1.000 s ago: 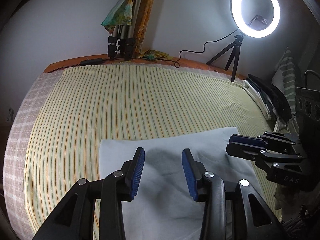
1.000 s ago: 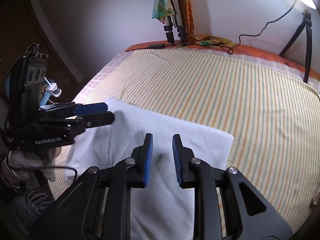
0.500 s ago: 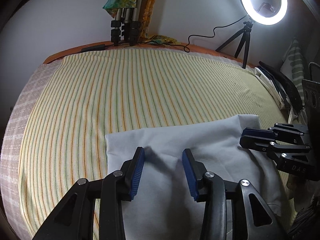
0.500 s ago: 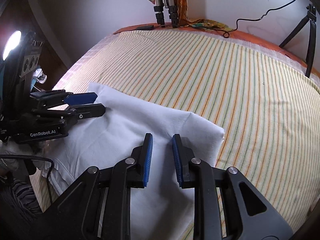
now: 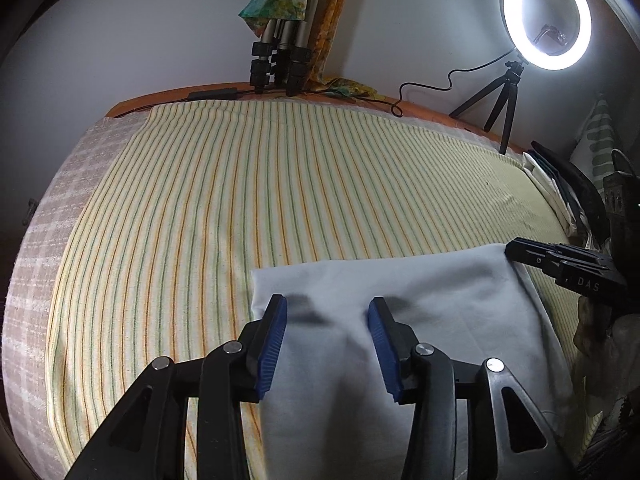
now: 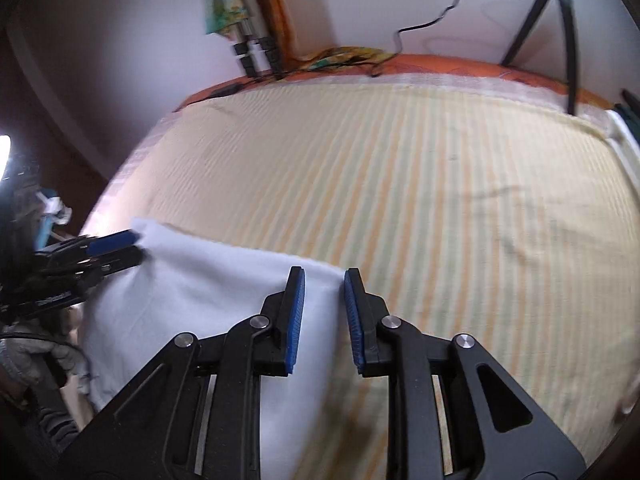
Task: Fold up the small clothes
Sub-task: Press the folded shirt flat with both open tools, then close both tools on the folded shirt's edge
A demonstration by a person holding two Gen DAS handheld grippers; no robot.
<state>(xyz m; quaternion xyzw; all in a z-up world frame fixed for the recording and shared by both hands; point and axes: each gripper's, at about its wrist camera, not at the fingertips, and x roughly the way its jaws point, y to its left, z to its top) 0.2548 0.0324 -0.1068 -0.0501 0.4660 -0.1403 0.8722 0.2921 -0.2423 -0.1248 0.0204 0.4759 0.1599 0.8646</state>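
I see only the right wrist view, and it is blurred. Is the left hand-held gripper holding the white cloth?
Observer: No. The left hand-held gripper has just been opening its jaws. They stand apart over the cloth and grip nothing.
Operator: What sits on top of the tripod?
Observer: A ring light, switched on.
Operator: What lies at the right edge of the sheet?
Observer: A pile of dark and white fabric. I cannot tell the garments apart.
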